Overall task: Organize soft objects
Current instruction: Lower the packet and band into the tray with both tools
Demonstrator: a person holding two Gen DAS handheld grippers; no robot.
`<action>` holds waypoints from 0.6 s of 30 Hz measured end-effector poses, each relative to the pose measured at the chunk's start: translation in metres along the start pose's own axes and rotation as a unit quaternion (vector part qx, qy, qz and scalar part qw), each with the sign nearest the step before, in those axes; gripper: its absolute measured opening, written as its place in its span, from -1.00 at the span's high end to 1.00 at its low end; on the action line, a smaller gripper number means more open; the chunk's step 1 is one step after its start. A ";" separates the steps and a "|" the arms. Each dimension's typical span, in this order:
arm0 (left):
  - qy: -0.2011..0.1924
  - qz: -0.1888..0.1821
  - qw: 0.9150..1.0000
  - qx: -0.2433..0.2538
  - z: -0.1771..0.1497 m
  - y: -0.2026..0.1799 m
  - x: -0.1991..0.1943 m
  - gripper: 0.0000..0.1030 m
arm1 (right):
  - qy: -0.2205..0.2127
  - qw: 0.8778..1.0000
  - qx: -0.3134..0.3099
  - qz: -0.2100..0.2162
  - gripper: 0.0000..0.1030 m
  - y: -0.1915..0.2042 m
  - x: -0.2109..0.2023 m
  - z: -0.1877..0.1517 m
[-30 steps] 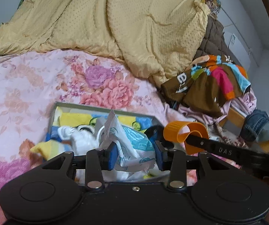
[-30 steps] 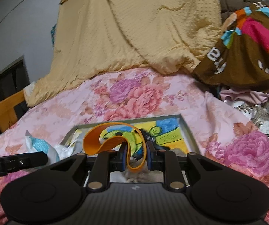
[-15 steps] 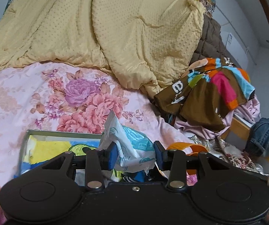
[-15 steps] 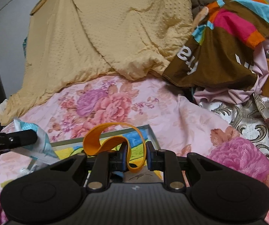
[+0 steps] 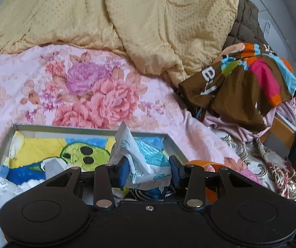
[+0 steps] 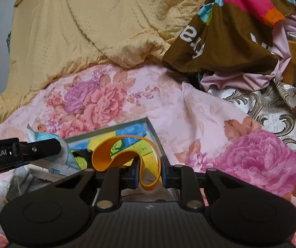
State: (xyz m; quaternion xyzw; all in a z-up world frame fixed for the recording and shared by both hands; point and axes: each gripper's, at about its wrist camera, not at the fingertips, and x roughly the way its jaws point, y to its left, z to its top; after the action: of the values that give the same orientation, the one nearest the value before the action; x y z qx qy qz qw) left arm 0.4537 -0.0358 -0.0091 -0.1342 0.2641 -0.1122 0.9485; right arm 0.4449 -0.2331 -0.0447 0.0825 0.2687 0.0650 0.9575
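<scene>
While both grippers are hovering over the shallow grey tray with the bright cartoon lining [image 5: 90, 128], each is carrying something soft, probably to drop it inside. The left gripper [image 5: 149, 172] is pinching a crumpled white-and-teal plastic packet [image 5: 141, 155] above the tray's right edge, its jaws narrowed onto the wrapper. The right gripper [image 6: 149, 174] is clamping a looped orange rubber band [image 6: 125, 153] over the tray's far right corner [image 6: 148, 119], the band arching leftward. Both are tilting gently downward, side by side, above the pink floral bedspread [image 5: 98, 95].
</scene>
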 end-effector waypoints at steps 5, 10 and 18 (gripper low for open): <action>0.018 0.010 1.000 0.001 -0.008 0.002 0.008 0.17 | 0.017 1.000 -0.007 -0.004 0.56 0.001 0.009 -0.003; 0.029 0.018 0.999 0.003 -0.013 0.005 0.014 0.17 | 0.025 1.000 -0.006 0.000 0.53 0.002 0.013 -0.004; 0.038 0.023 0.999 -0.003 -0.020 0.011 0.019 0.17 | 0.037 0.999 -0.017 0.000 0.53 0.004 0.018 -0.007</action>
State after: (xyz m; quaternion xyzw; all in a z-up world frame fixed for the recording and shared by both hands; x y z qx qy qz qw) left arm 0.4604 -0.0346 -0.0375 -0.1267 0.3031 -0.0947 0.9397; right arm 0.4557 -0.2252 -0.0587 0.0637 0.3031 0.0722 0.9481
